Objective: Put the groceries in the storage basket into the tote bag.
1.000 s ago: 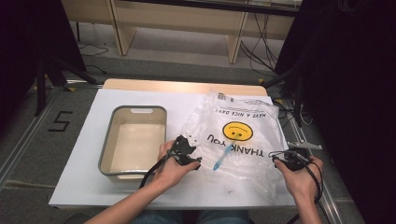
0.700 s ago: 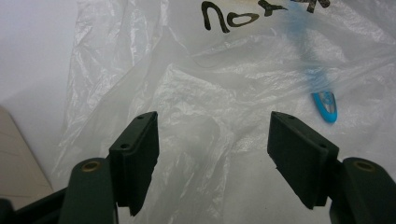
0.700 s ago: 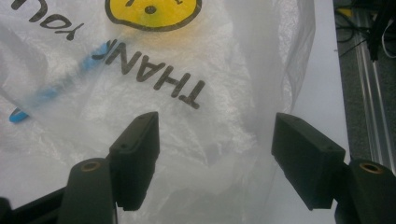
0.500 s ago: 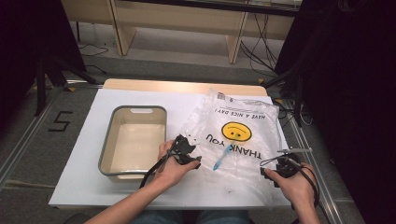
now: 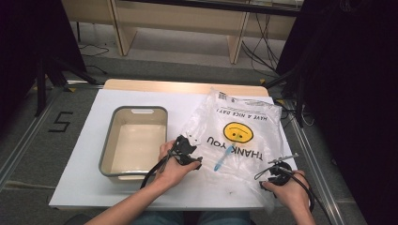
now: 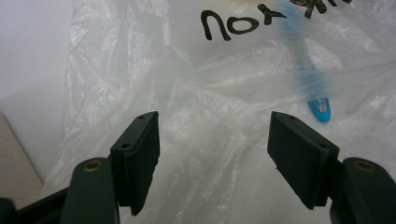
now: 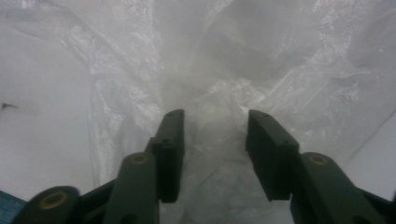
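1. High view: the plastic bag point(image 5: 239, 136) is lying flat on the table point(image 5: 80, 187), right of the tray point(image 5: 107, 154); you are working its near edge.
2. Left gripper view: left gripper point(image 6: 212, 140) is gaping, empty, over the film; pinch one layer.
3. Right gripper view: right gripper point(image 7: 214, 140) is parted around a fold, not clamping; close squarely.

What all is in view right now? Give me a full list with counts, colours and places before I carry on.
plastic bag: 1, clear with a yellow smiley and black "THANK YOU" print, lying crumpled on the right half of the table.
blue object: 1, light blue, slim, seen through the bag near the print; kind unclear.
tray: 1, grey rim with cream inside, empty, left of the bag.
table: 1, white top with a wooden far edge.
left gripper: 1, black, jaws open over the bag's left edge.
right gripper: 1, black, jaws open with bag film bunched between them, at the bag's near right corner.
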